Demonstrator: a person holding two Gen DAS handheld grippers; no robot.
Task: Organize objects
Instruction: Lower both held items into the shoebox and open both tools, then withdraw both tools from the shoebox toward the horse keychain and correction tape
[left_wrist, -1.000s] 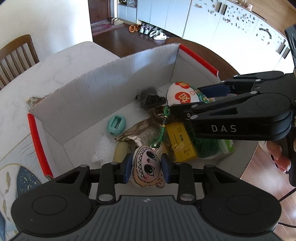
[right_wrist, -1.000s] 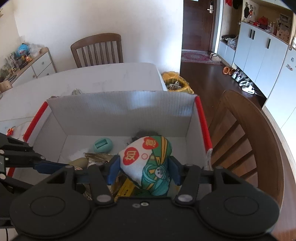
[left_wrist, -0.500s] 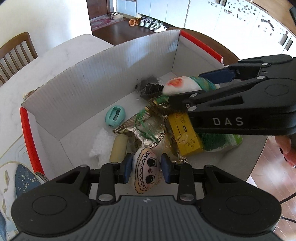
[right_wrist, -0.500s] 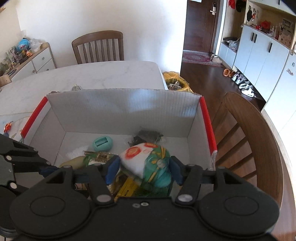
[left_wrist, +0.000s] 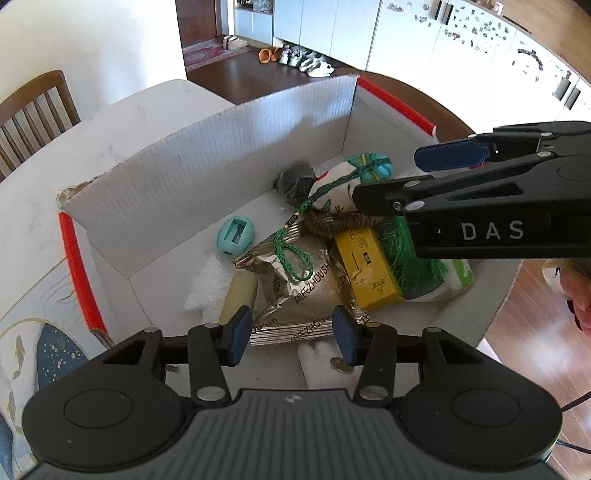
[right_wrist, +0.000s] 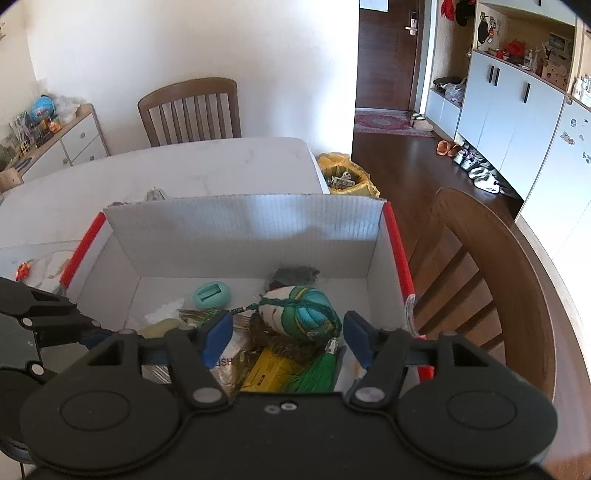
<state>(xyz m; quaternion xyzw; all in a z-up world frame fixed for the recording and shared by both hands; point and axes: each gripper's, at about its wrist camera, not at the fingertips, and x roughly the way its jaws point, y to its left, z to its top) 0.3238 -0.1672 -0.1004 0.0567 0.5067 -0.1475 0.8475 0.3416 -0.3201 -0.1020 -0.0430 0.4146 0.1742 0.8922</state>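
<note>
**Both tongs let go over the box**

The left tongs (left_wrist: 291, 330) have just spread and are empty; the face charm they pinched a second ago is gone from view. The right tongs (right_wrist: 288, 338) have also been widening, and the printed pouch (right_wrist: 301, 314) now lies free at lower centre, on the pile inside the white box (right_wrist: 243, 218). Both drops look finished.

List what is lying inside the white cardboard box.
In the box: a teal sharpener, foil packet, yellow carton, green tassel, cloth pouch, dark bundle. Whatever lies beneath the pile is covered.
</note>
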